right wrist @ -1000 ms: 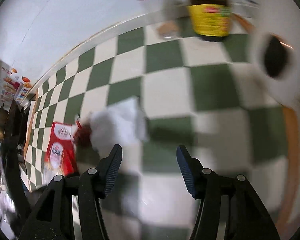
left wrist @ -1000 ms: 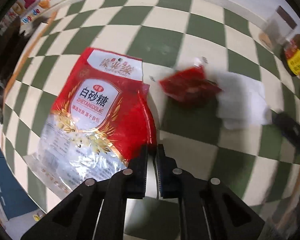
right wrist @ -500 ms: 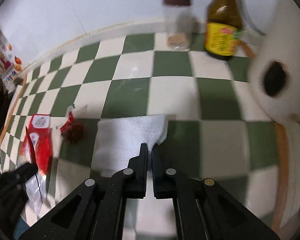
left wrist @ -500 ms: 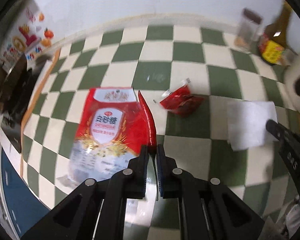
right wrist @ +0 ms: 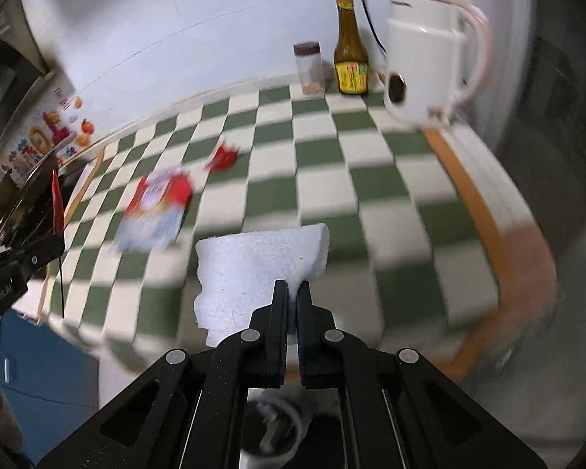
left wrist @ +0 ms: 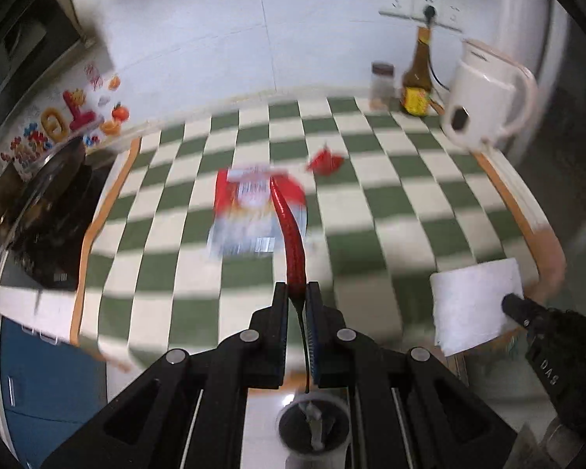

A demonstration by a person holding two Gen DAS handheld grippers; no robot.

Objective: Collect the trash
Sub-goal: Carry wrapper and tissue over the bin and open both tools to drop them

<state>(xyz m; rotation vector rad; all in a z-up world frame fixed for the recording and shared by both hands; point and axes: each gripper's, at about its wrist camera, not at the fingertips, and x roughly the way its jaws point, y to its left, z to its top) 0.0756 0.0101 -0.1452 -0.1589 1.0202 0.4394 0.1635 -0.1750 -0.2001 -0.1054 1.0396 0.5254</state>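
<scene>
My left gripper (left wrist: 296, 293) is shut on a long red chili pepper (left wrist: 289, 234), lifted off the checkered cloth, its stem hanging down between the fingers. My right gripper (right wrist: 292, 293) is shut on a white paper towel (right wrist: 254, 269), also raised above the counter. The right gripper with the paper towel (left wrist: 472, 305) shows at the right of the left wrist view. The left gripper with the chili pepper (right wrist: 57, 203) shows at the left of the right wrist view. A red and white sugar bag (left wrist: 250, 211) and a small crumpled red wrapper (left wrist: 326, 161) lie on the cloth.
A white kettle (left wrist: 484, 105), a brown sauce bottle (left wrist: 416, 86) and a small jar (left wrist: 382, 86) stand at the back right by the wall. A dark pot (left wrist: 31, 199) sits on the stove at left. A small bin with a white liner (left wrist: 312, 430) stands on the floor below the grippers.
Both grippers have risen and pulled back from the cloth. The left carries the chili pepper up; the right shut on the paper towel and lifted it off the counter.
</scene>
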